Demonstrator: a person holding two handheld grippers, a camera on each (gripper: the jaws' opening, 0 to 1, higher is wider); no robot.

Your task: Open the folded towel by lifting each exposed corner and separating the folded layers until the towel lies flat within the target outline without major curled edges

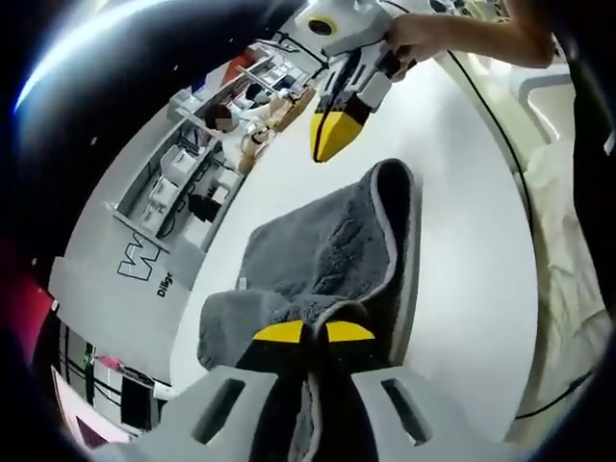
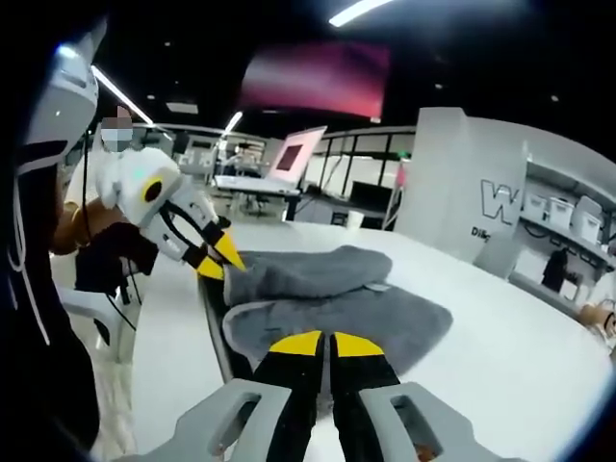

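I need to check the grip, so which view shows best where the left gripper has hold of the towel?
The left gripper view: the left gripper is shut on the grey towel edge right at the yellow tips. In the right gripper view it meets the towel from the side, smaller.

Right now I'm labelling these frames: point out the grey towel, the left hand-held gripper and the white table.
grey towel (image 1: pixel 318 245), left gripper view, on its upper folded layer.
left hand-held gripper (image 1: pixel 313 332), left gripper view, between its yellow tips.
white table (image 2: pixel 520 337), right gripper view, bare top right of the towel.
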